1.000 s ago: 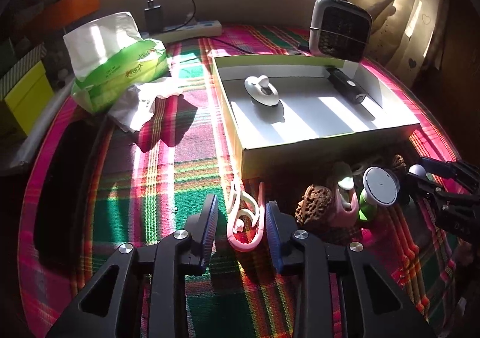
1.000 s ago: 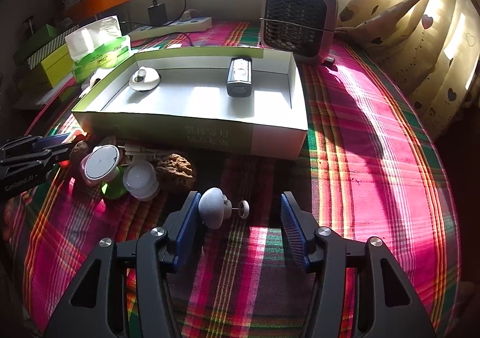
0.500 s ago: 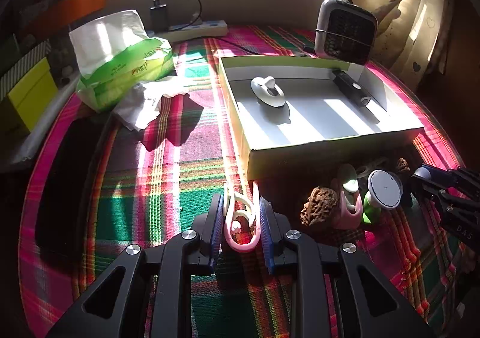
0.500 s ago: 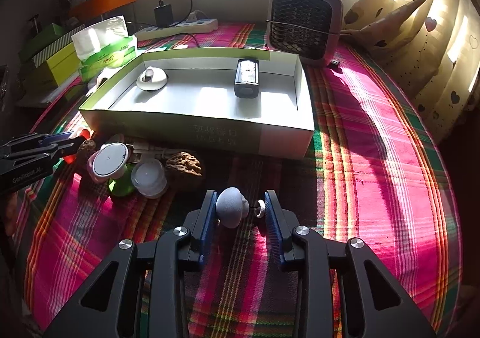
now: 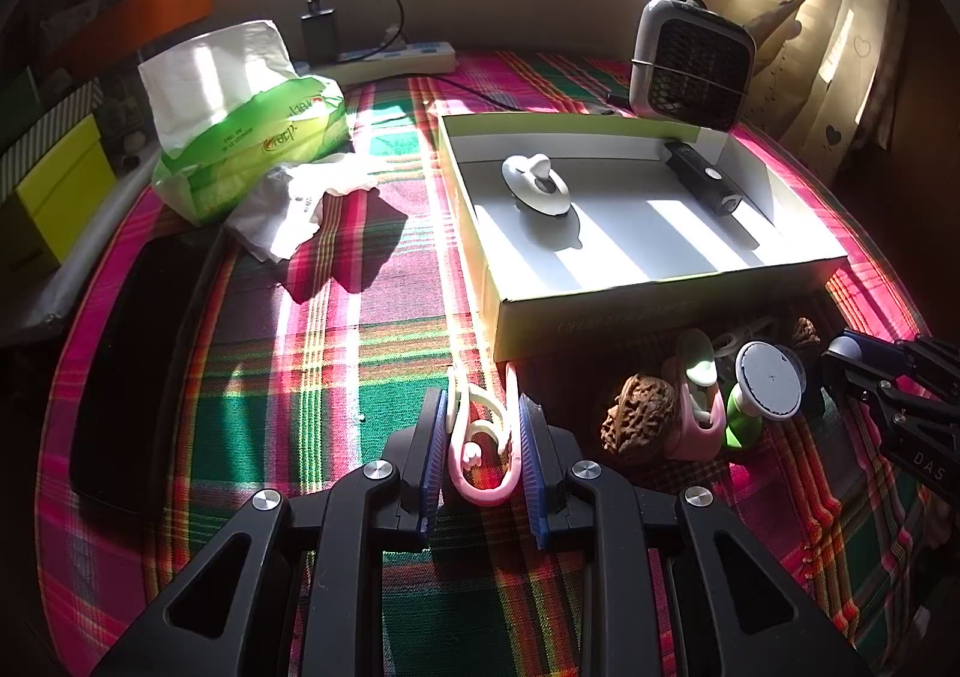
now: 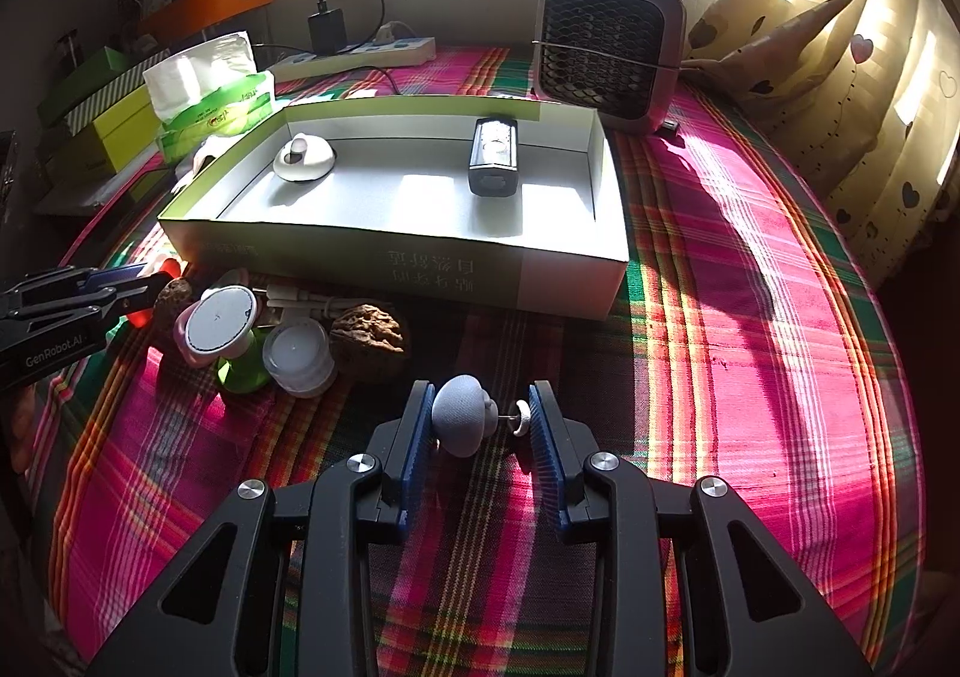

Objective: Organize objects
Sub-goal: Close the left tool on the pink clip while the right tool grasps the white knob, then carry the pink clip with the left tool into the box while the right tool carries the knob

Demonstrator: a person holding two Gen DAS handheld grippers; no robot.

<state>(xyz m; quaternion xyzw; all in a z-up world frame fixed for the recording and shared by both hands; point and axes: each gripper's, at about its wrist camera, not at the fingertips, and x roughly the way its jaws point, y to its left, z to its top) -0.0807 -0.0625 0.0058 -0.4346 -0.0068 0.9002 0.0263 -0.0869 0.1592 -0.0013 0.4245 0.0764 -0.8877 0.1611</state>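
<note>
We see both tools angled down toward the plaid-covered worktop (image 5: pixel 336 353), in front of the open box (image 6: pixel 420 263). The left tool (image 5: pixel 483 440) is closed on a pink clip (image 5: pixel 480 449), blue pads pressing its two sides, just off the box's near corner. The right tool (image 6: pixel 480 419) grips a grey knob (image 6: pixel 462 419) with a pin, the knob against one pad and the pin's small white end against the other. Only the right view shows the white jar (image 6: pixel 298 356) beside a walnut (image 6: pixel 367 332); only the left view shows a crumpled tissue (image 5: pixel 294 209) left of the box. Inside the box lie a white lid (image 5: pixel 536 186) and a dark device (image 5: pixel 702 185).
</note>
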